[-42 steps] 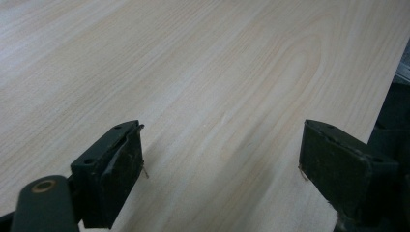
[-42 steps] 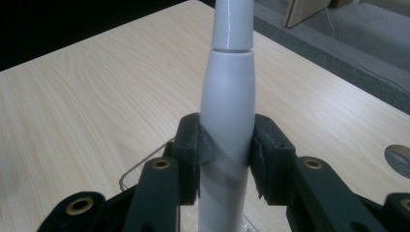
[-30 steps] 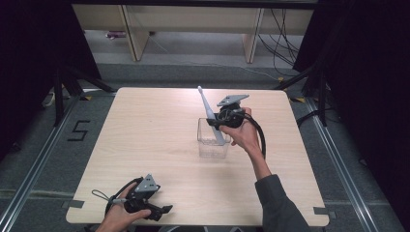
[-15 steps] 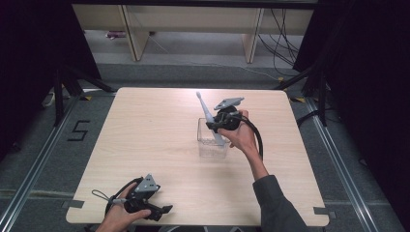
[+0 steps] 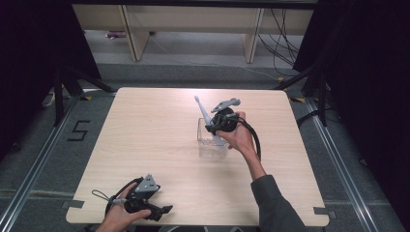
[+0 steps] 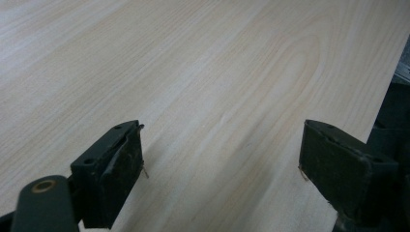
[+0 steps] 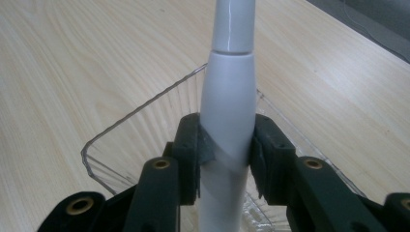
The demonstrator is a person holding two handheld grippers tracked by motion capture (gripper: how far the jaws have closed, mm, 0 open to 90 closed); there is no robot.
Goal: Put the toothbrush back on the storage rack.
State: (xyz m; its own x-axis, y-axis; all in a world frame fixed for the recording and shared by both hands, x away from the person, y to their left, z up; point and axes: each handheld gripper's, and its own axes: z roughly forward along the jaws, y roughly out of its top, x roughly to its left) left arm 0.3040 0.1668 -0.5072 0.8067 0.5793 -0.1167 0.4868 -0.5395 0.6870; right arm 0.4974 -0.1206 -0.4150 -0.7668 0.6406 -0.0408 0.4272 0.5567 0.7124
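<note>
The toothbrush sits pinched between the jaws of your right gripper, gripped on its thick handle, directly over the clear box. In the high view the toothbrush runs nearly upright, head up and leaning toward the far left, lower end down within the walls of the box; whether that end touches the bottom you cannot tell. The box stands near the middle of the table, slightly right. The relation that matters: the long axis points down into the box, so the coming move looks like a straight lowering along that axis, then letting go. Watch the lean, since the handle could catch the near wall. Your left gripper rests at the near left edge, well apart, jaws spread over bare wood.
</note>
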